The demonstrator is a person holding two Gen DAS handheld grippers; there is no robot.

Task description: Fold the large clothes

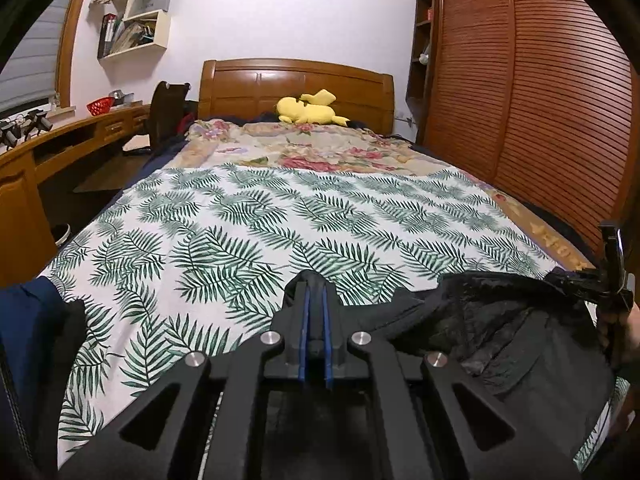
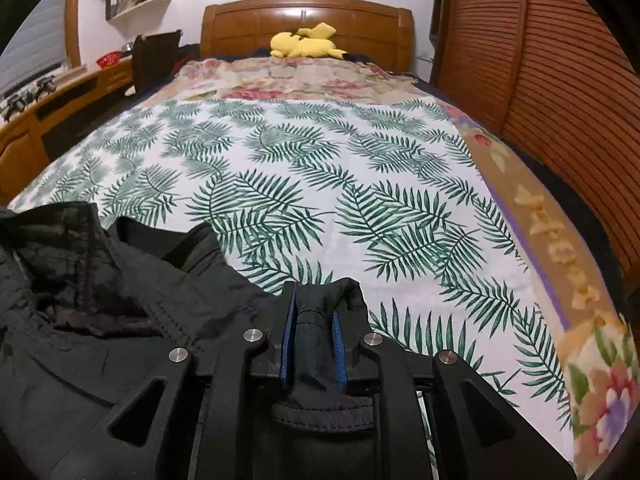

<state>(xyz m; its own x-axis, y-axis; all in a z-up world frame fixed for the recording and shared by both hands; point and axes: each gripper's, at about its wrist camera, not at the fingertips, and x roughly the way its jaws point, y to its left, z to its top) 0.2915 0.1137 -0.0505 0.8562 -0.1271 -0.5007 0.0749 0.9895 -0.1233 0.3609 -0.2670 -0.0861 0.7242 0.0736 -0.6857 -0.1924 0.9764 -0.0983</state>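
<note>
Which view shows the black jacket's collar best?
Right wrist view: the black jacket spreads lower left with its collar opening visible. The left wrist view shows only a bunched part at lower right, by the right gripper.

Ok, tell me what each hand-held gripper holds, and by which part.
Both hold the black jacket: the left hand-held gripper pinches a thin edge, the right hand-held gripper a bunched fold.

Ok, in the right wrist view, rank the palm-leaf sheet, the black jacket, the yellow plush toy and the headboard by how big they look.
1. Palm-leaf sheet, fills most of the frame.
2. Black jacket, though it lies nearest the camera, which inflates it.
3. Headboard, far off.
4. Yellow plush toy, smallest; it too is far away, so its true size is unsure.
</note>
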